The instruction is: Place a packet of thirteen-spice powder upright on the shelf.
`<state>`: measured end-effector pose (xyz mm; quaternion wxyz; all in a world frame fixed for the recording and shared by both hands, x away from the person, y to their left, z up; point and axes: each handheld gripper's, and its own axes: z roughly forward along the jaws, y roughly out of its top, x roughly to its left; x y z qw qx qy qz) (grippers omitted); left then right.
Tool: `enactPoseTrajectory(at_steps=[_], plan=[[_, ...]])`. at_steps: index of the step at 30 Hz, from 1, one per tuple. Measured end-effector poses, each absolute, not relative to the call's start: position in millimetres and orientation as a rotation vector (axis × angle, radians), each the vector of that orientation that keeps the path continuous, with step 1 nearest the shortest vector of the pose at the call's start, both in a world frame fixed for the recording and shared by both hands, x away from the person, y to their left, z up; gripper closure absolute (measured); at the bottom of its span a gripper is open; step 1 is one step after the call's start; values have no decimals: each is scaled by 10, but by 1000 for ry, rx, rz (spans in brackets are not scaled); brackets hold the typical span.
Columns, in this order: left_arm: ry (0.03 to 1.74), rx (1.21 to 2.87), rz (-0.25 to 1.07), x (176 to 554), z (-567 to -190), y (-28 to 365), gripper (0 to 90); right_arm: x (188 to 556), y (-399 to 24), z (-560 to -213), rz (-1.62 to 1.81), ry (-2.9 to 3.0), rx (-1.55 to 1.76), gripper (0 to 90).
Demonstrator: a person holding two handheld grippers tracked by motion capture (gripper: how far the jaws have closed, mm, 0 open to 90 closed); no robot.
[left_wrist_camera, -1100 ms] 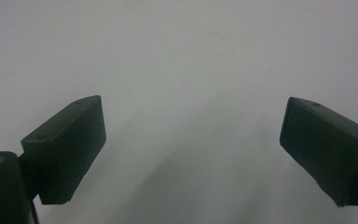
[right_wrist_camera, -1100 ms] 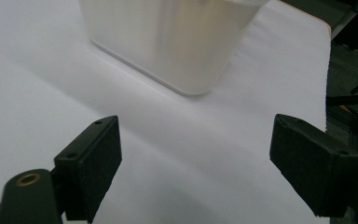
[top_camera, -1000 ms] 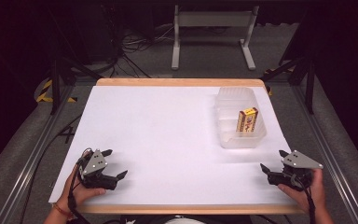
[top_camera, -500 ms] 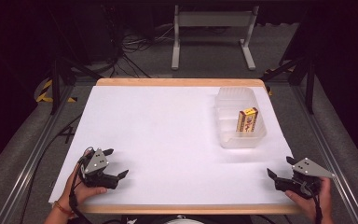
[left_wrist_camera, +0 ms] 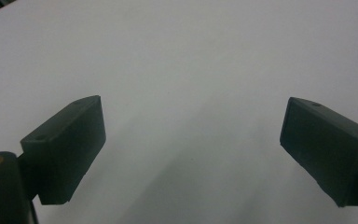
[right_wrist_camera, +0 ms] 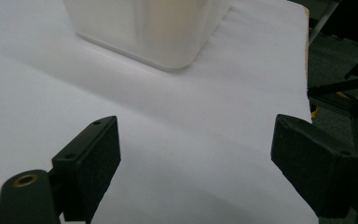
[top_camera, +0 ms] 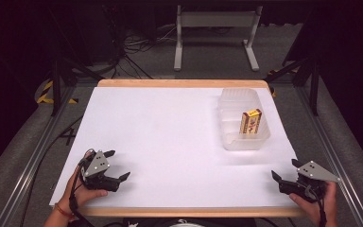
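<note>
A clear plastic tub (top_camera: 229, 138) stands at the right of the white table top (top_camera: 170, 137), with a yellow and brown packet (top_camera: 250, 121) lying inside it. My left gripper (top_camera: 117, 165) rests open on the near left of the table, nothing between its jaws (left_wrist_camera: 191, 144). My right gripper (top_camera: 285, 169) sits open at the near right corner, a little nearer than the tub. In the right gripper view the tub (right_wrist_camera: 144, 28) is ahead and to the left of the gripper's (right_wrist_camera: 196, 154) open jaws.
The table's right edge (right_wrist_camera: 306, 70) runs close beside the right gripper. Dark metal frame rails flank both sides of the table, and a grey stand (top_camera: 215, 28) with cables is on the floor beyond the far edge.
The right gripper has drawn back toward the near edge and slightly right. The left gripper has barely shifted.
</note>
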<state>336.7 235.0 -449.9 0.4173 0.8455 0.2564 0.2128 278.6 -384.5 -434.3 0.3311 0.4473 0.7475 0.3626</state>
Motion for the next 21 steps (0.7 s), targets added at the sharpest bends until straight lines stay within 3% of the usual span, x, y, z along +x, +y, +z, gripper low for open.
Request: enactPoseTrajectory(at_steps=[21], plan=[[667, 2118, 521, 3406, -4503, 2343, 75, 2793, -3792, -4361, 930, 1983, 1136, 153]])
